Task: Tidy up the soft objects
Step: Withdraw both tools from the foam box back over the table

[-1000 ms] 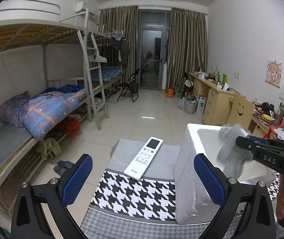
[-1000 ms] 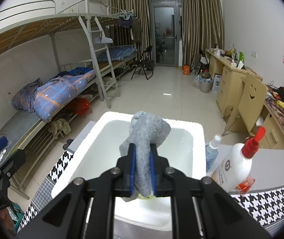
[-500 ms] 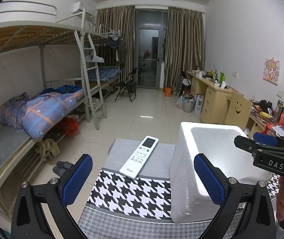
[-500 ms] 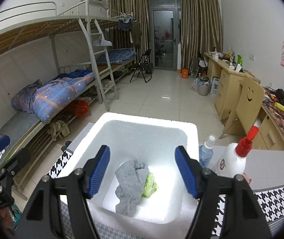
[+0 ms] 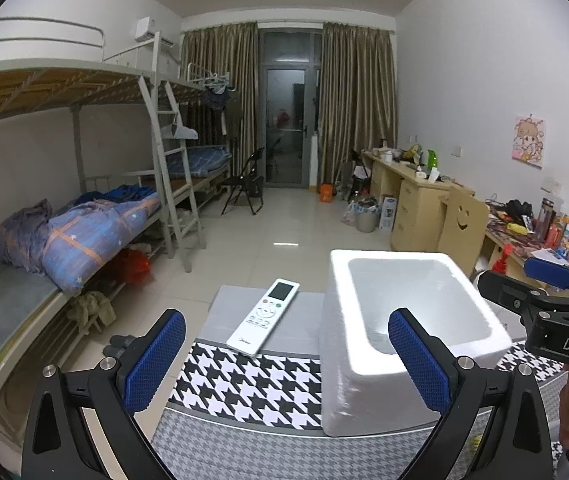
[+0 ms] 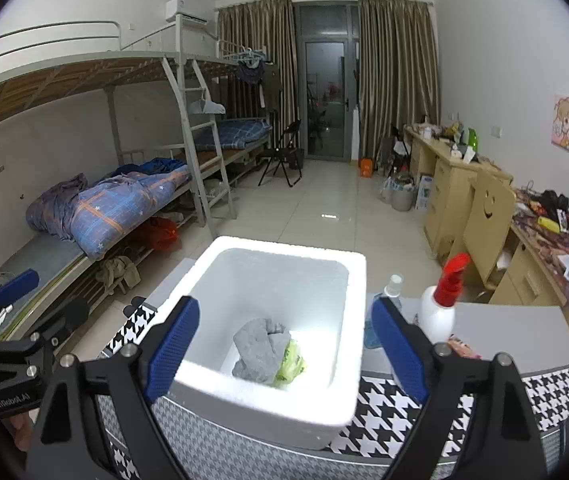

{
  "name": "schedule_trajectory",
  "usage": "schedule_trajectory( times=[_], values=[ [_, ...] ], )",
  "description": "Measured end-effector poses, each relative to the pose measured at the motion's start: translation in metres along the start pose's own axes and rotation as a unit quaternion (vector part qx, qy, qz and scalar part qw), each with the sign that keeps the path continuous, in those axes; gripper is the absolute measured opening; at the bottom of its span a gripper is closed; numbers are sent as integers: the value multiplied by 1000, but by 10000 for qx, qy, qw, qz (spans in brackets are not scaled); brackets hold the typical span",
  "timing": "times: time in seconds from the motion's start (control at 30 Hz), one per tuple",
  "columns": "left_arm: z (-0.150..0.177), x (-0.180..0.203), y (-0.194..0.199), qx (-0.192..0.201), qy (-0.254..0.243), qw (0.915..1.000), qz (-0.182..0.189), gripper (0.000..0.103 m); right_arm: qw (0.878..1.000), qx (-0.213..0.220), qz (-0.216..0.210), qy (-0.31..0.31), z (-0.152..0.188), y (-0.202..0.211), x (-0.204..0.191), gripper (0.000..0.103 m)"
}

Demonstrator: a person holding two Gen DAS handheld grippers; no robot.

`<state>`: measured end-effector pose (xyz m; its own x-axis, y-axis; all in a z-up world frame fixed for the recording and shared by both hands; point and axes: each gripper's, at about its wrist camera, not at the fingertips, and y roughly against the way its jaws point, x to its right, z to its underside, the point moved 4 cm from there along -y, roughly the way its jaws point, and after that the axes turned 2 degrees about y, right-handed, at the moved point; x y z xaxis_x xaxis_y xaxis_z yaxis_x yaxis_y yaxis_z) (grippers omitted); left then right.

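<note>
Right tool [image 6: 284, 344]: jaws have just been opening, now spread wide with nothing gripped, poised over the near rim of the open white foam box [image 6: 354, 364]. Left tool [image 5: 284, 360]: released, empty, above the houndstooth-covered counter [image 5: 244, 392]. Crumpled grey cloth [image 6: 260, 346] lies on the box floor, touching a yellow-green soft item [image 6: 292, 366] on its right; further left on the counter, a white remote control [image 5: 264, 316].
</note>
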<state>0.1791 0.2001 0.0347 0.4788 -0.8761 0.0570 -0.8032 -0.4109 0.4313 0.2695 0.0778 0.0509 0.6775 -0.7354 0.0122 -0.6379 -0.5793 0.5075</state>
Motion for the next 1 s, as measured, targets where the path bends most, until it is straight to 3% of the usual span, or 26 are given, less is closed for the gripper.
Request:
schedule_trajectory(
  times=[1.0],
  values=[
    [7, 75, 87, 678, -492, 9925, 891, 102, 9968, 752, 215, -158, 34, 117, 32, 91]
  ],
)
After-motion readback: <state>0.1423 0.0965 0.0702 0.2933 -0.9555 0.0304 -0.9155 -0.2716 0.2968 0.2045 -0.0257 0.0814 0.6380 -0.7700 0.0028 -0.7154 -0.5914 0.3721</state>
